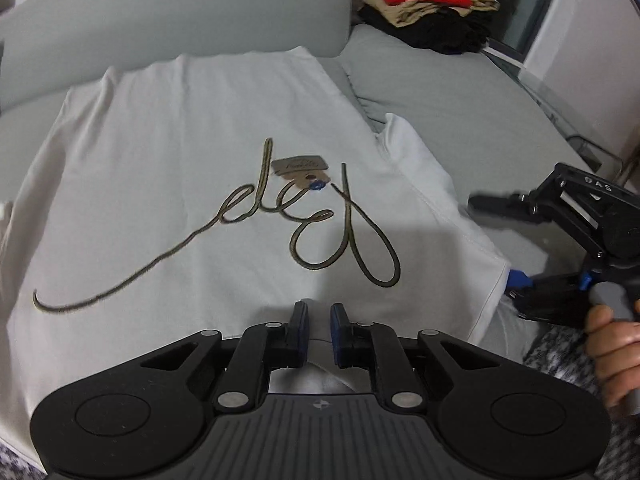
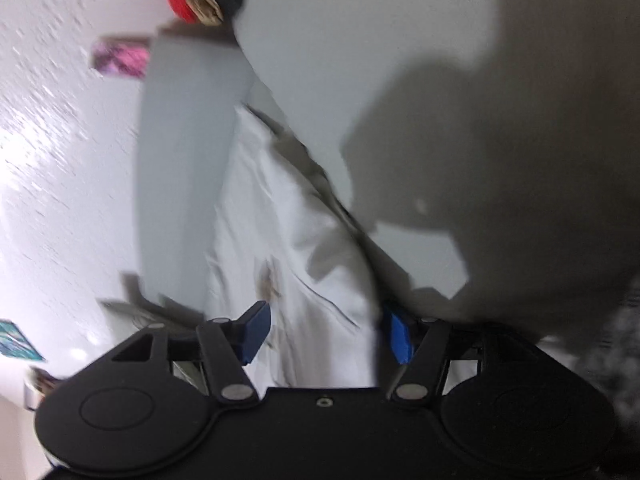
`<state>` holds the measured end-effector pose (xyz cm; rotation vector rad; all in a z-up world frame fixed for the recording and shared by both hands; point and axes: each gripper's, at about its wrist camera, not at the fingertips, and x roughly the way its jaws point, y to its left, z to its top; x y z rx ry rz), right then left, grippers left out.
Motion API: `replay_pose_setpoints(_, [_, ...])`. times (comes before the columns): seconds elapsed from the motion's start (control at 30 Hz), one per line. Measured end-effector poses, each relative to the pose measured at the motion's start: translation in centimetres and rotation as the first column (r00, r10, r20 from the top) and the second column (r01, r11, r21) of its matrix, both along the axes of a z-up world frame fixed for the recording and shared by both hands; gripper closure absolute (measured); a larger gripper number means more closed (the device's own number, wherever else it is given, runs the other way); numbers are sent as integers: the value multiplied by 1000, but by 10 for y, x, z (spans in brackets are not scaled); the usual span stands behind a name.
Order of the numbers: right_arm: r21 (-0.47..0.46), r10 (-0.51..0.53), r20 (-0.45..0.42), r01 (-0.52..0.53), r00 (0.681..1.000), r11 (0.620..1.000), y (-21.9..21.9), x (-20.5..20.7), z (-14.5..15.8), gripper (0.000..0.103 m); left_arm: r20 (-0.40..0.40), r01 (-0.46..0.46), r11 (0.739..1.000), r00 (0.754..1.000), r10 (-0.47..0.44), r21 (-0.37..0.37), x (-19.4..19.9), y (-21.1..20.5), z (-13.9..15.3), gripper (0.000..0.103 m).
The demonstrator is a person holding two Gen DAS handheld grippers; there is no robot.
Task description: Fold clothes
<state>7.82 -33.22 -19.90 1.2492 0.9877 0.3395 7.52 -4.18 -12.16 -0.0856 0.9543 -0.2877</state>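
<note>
A white T-shirt (image 1: 192, 128) with a dark gold script print (image 1: 320, 224) and a paper tag (image 1: 300, 166) lies flat on a grey bed. My left gripper (image 1: 319, 322) hovers over the shirt's near edge, its jaws a narrow gap apart with cloth showing between them. My right gripper (image 1: 516, 280) is at the shirt's right sleeve edge. In the right wrist view the right gripper (image 2: 326, 330) is open, turned sideways, with the white sleeve cloth (image 2: 304, 264) lying between its blue pads (image 2: 400, 336).
A stack of folded clothes (image 1: 432, 4), red on tan on black, sits at the bed's far right. A grey headboard cushion (image 1: 172, 12) runs along the back. Bare grey sheet (image 1: 460, 96) lies right of the shirt. A hand (image 1: 612, 344) holds the right gripper.
</note>
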Motion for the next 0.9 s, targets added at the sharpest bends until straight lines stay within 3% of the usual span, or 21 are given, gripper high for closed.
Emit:
replay_pose_setpoints(0.1, [182, -72, 37, 64, 997, 981, 5, 12, -12, 51, -9, -15, 1000, 1000, 15, -6, 1, 2, -1, 86])
replay_pose_setpoints(0.23, [124, -284, 146, 267, 948, 956, -12, 21, -3, 51, -6, -7, 1000, 1000, 7, 13, 0, 0, 1, 86])
replay_pose_setpoints(0.3, [164, -303, 180, 276, 936, 947, -15, 27, 2, 52, -2, -4, 1000, 1000, 4, 18, 0, -1, 0, 86])
replay_pose_setpoints(0.37, [125, -302, 217, 280, 928, 952, -17, 31, 11, 55, -3, -5, 1000, 1000, 5, 18, 0, -1, 0, 86])
replay_pose_setpoints(0.4, [107, -306, 231, 288, 924, 952, -19, 33, 15, 59, -3, -6, 1000, 1000, 6, 18, 1, -1, 0, 86])
replay_pose_setpoints(0.47, [110, -332, 179, 317, 926, 942, -28, 41, 13, 70, -2, -8, 1000, 1000, 8, 14, 0, 0, 0, 86])
replay_pose_setpoints(0.53, [95, -330, 91, 322, 939, 942, -31, 51, 7, 91, -1, -10, 1000, 1000, 10, 12, 0, 0, 0, 86])
replay_pose_setpoints(0.6, [12, -308, 52, 308, 950, 951, -30, 61, 9, 101, 0, -9, 1000, 1000, 9, 13, 0, -1, 0, 86])
replay_pose_setpoints(0.73, [-224, -234, 164, 267, 958, 937, -11, 45, 35, 102, 12, -4, 1000, 1000, 4, 14, -2, 0, 0, 86])
replay_pose_setpoints(0.8, [-348, -176, 194, 236, 965, 907, -2, 36, 43, 102, 20, 0, 1000, 1000, 0, 19, -3, -1, 0, 86])
replay_pose_setpoints(0.9, [-523, -83, 225, 192, 971, 830, 10, 22, 54, 102, 24, 5, 1000, 1000, -6, 26, -4, -1, 0, 86])
